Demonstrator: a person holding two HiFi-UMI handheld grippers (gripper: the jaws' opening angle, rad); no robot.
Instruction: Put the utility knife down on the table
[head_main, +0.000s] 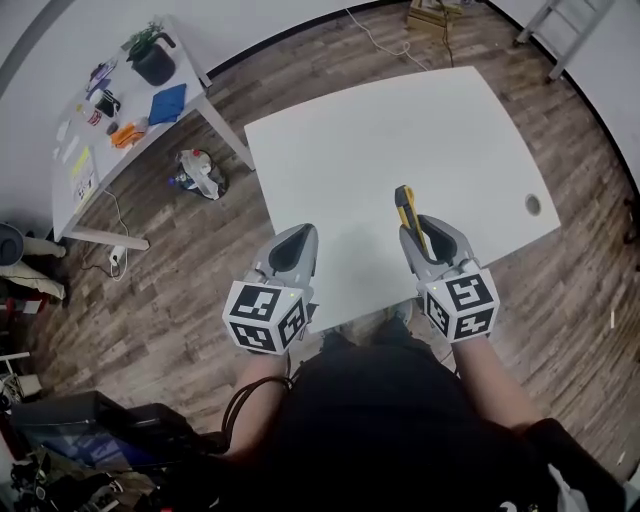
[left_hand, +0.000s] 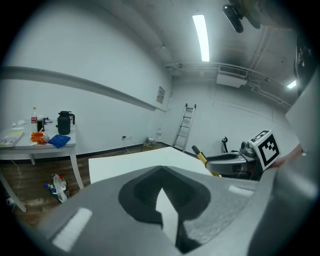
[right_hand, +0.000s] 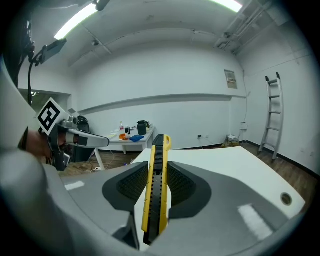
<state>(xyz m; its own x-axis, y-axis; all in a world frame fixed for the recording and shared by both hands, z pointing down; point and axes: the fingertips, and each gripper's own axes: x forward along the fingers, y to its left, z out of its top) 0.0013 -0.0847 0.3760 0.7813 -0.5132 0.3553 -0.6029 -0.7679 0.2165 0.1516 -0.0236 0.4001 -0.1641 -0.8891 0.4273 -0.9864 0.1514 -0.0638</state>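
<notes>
1. White table (head_main: 400, 130): fills the middle of the head view. The near edge runs under both grippers.
2. Side table (head_main: 72, 150): at 10 o'clock in the head view, well apart from the white table, cluttered with small items. A dark jug (head_main: 153, 62) is at its far end.
3. Person's forearms (head_main: 490, 365): both reach forward from 6 o'clock, roughly parallel. The tools are level with each other over the table's near edge.
4. Left gripper (head_main: 303, 237) (left_hand: 161, 192): points to 12 o'clock. The jaws are drawn together with only a sliver of table showing between them; nothing is held.
5. Right gripper (head_main: 418, 232) (right_hand: 156, 190): points to 12 o'clock, with the jaws clamped on the knife's sides.
6. Utility knife (head_main: 404, 200) (right_hand: 161, 150): yellow and black, held in the right gripper over the near part of the white table. Its long axis lies along the jaws and its free end juts out towards 12, slightly 11. It stands on its narrow edge, ribbed black track up. Cannot tell whether it touches the table.
7. Cable hole (head_main: 533, 205): in the tabletop, at 3 o'clock from the knife.
</notes>
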